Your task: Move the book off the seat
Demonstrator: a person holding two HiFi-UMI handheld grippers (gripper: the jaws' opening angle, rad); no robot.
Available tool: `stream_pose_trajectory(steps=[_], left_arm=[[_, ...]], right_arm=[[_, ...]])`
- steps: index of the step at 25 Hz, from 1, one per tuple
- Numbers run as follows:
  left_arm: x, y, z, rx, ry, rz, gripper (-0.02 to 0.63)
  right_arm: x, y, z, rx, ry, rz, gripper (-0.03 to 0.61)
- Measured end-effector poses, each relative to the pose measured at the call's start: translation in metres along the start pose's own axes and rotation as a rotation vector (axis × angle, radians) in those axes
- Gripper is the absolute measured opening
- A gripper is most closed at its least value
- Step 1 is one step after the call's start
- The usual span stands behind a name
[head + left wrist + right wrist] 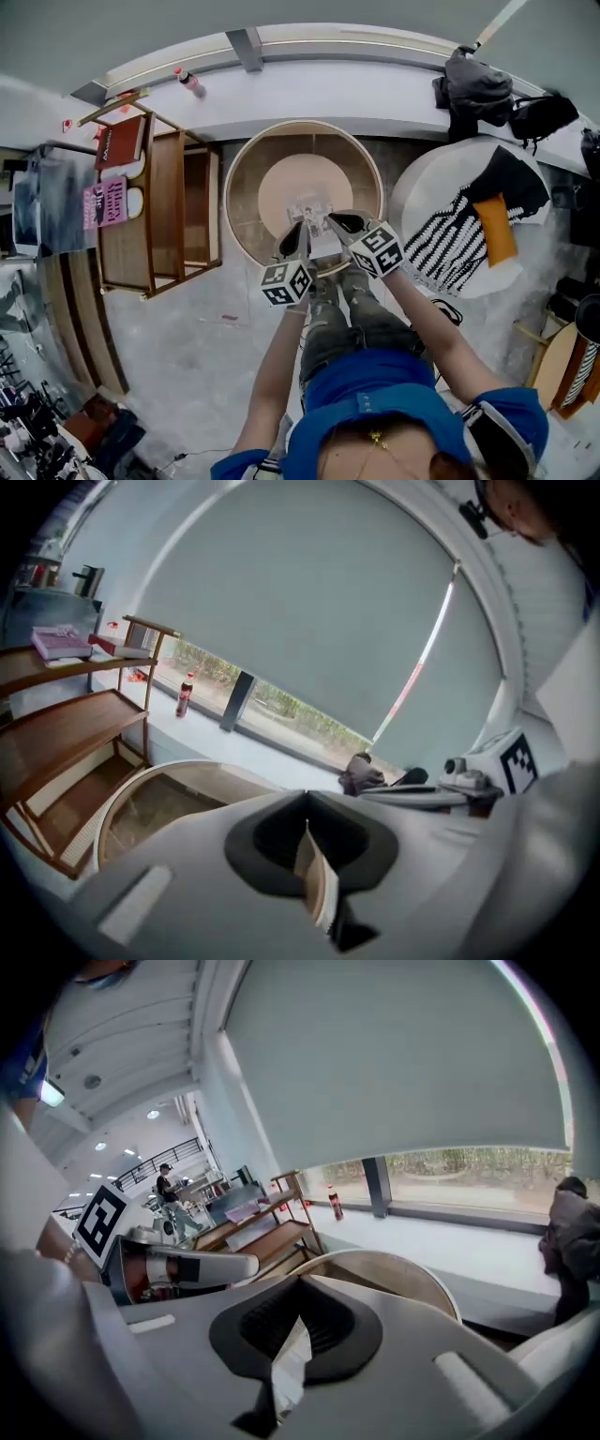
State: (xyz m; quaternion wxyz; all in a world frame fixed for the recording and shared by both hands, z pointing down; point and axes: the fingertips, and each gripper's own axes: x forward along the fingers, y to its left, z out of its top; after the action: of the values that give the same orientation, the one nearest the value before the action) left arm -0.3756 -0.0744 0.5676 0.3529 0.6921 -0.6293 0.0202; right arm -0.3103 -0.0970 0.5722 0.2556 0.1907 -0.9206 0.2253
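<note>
The thin, pale, glossy-covered book (310, 208) is off the cushion. It hangs btwn the two tools, above the near rim of the round tub seat (234, 202) w/ pale wood wall and tan cushion. The left gripper (296, 236) is clenched on one edge of it. In the left gripper view the book (315, 885) shows as a thin sliver of page edge, pinched where the jaws meet. The right gripper (343, 223) is clamped on the opposite edge. In the right gripper view the book (292, 1365) shows as white paper caught in the closed jaws.

Handling, as a judgement: the book is light and floppy rather than stiff. Its cover is prob. slick and its pages easy to crease or tear. A pinch on loose pages alone could let the rest fan open or slip out. A hold near the spine, or across cover + all pages, looks safer, w/ both sides kept level so the middle doesn't sag.

Poss. set-down spots are the brown wooden shelf rack (159, 216) beside the seat's left rim, already carrying books, or the white round stool w/ striped cloth (427, 202) by the right rim.
</note>
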Motion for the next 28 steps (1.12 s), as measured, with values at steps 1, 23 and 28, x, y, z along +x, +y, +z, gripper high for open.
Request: stream_pose_trajectory(steps=[1,23,28], left_arm=[[-0.008,-0.013,0.011,0.002,-0.022,-0.013,0.0],[-0.128,-0.133,0.097,0.123,-0.239,-0.119,0.0],[-0.139,-0.14,0.1,0.145,-0.258,-0.109,0.0]], right_arm=[[-0.01,0.008,0.015,-0.016,-0.024,0.005,0.0],[-0.139,0.101,0.131,-0.181,-0.347,0.074,-0.002],[-0.148,0.11,0.138,-0.201,-0.369,0.089,-0.002]])
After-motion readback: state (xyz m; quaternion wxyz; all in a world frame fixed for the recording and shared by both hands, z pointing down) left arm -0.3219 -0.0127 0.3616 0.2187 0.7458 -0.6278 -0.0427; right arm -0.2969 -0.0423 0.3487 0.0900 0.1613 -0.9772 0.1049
